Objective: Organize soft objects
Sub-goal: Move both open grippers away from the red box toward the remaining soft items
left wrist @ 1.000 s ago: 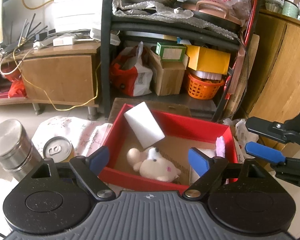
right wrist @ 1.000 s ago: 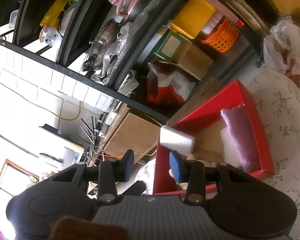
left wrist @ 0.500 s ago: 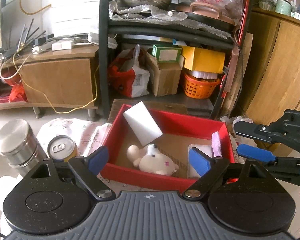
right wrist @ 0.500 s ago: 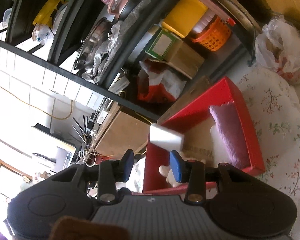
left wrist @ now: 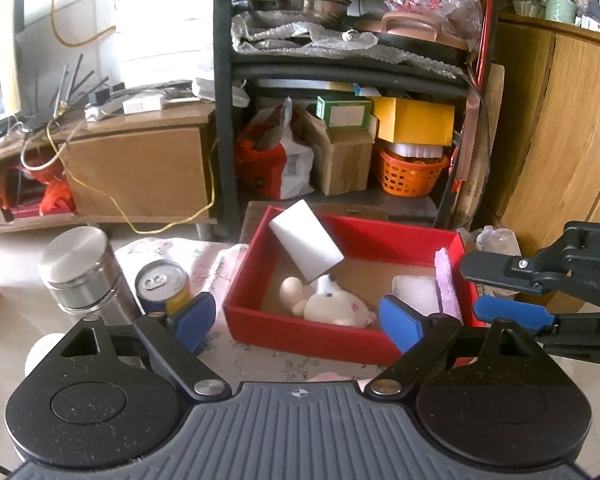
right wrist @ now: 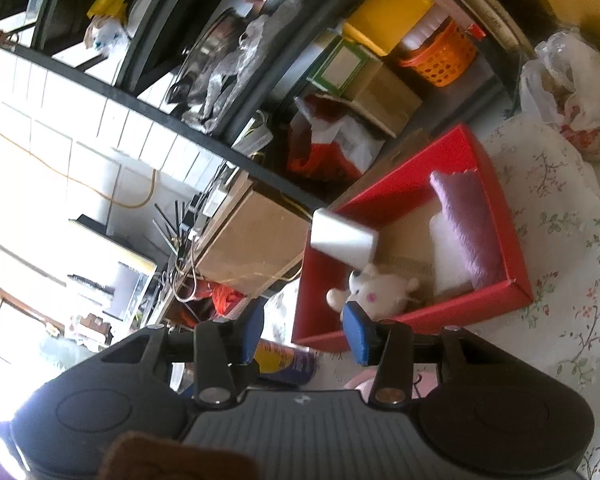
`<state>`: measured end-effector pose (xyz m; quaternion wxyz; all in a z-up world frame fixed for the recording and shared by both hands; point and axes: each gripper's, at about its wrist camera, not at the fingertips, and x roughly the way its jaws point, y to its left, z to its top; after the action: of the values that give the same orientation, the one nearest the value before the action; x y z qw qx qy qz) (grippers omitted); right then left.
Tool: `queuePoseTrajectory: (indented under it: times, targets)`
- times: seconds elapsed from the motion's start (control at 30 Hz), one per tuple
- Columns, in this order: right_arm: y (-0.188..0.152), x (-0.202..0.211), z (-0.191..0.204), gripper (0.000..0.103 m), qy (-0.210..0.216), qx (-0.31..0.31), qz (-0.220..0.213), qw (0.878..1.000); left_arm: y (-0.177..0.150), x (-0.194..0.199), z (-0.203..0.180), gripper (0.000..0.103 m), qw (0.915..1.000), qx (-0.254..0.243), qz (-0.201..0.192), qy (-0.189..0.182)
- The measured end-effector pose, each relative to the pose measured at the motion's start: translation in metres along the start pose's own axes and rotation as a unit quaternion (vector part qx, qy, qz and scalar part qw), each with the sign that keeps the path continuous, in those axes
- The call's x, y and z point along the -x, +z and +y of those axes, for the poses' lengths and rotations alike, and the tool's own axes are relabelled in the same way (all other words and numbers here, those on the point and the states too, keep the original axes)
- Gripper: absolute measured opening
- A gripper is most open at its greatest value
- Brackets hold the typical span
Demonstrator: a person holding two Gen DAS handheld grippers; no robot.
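Right now the left gripper (left wrist: 296, 322) is wide apart and holds nothing. Just past it sits the red box (left wrist: 300, 332) with the teddy (left wrist: 332, 304) inside. The right gripper (right wrist: 304, 334), a narrow gap just widening, holds nothing too.

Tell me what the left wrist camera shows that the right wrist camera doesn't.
Only the left wrist view shows the steel canister, the top of the drink can and the right gripper from the side, beside the box. Only the right wrist view shows the plastic bag beyond the flowered cloth. Both show the red box holding the white sponge, plush toy and pink cloth.
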<state>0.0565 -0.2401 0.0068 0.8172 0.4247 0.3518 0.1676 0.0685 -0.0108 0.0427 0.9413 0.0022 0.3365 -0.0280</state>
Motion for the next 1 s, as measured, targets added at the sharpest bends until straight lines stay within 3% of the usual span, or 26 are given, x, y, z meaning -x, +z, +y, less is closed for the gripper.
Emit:
queuePoseTrajectory:
  times: [1.0]
  targets:
    - [-0.032, -0.009, 0.019, 0.016, 0.011, 0.036, 0.048, 0.998, -0.029, 0.031, 0.019, 0.09, 0.9987, -0.011, -0.009, 0.049]
